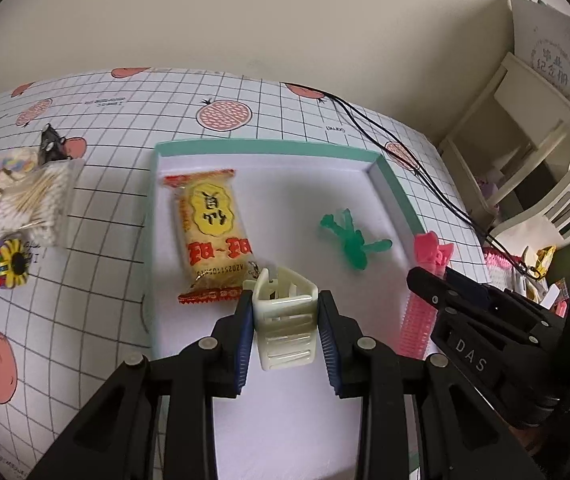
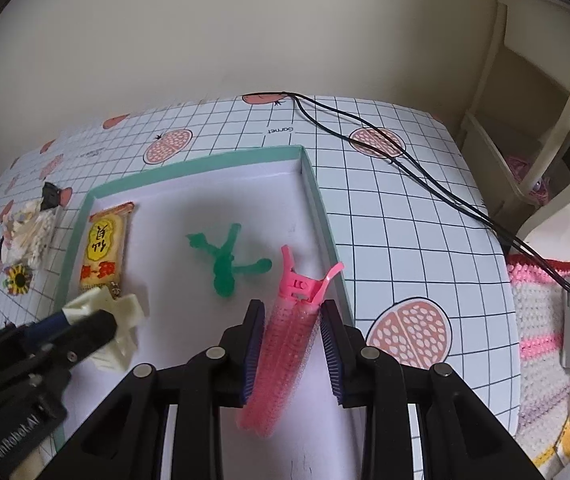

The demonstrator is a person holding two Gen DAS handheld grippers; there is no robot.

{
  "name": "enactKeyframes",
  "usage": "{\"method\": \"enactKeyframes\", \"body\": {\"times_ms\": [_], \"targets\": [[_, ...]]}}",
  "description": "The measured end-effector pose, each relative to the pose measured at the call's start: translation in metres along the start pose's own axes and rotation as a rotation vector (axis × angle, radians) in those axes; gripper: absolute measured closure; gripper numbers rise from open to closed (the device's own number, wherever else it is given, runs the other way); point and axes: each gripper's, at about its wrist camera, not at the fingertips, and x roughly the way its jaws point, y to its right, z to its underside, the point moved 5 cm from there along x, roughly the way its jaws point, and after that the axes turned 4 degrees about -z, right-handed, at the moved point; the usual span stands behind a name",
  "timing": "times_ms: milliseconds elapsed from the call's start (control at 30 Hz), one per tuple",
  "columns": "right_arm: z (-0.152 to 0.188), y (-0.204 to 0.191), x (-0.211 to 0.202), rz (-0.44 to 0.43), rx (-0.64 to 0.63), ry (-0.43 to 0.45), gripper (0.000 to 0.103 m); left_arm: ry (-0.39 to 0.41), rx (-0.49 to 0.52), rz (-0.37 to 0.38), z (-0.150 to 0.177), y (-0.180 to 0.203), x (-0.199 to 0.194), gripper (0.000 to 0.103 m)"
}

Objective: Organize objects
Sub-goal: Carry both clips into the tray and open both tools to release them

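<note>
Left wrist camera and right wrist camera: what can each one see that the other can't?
Only the left wrist view shows a clear close look at the bag of cotton swabs.

Only the right wrist view shows the pink striped knitted cloth spread beside the table.

Both show the teal-rimmed tray, the yellow snack packet, the green clip, the cream claw clip between the left gripper's jaws, and the pink clip between the right gripper's jaws.
</note>
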Motion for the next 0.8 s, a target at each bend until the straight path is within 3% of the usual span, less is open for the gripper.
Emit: {"method": "enactKeyframes", "body": {"times_ms": [267, 733, 800], "targets": [[0.0, 0.001, 0.015, 0.0, 0.016, -0.016, 0.072, 0.011, 0.056, -0.011, -0.002, 0.017, 0.011, 0.071], [0.0, -0.001, 0.018, -0.009, 0.03, 0.0, 0.071, -0.013, 0.023, 0.019, -0.005, 0.016, 0.021, 0.071], [-0.001, -0.001, 0.016, -0.018, 0.031, 0.006, 0.071, -0.011, 0.022, 0.019, -0.006, 0.016, 0.018, 0.067]]}}
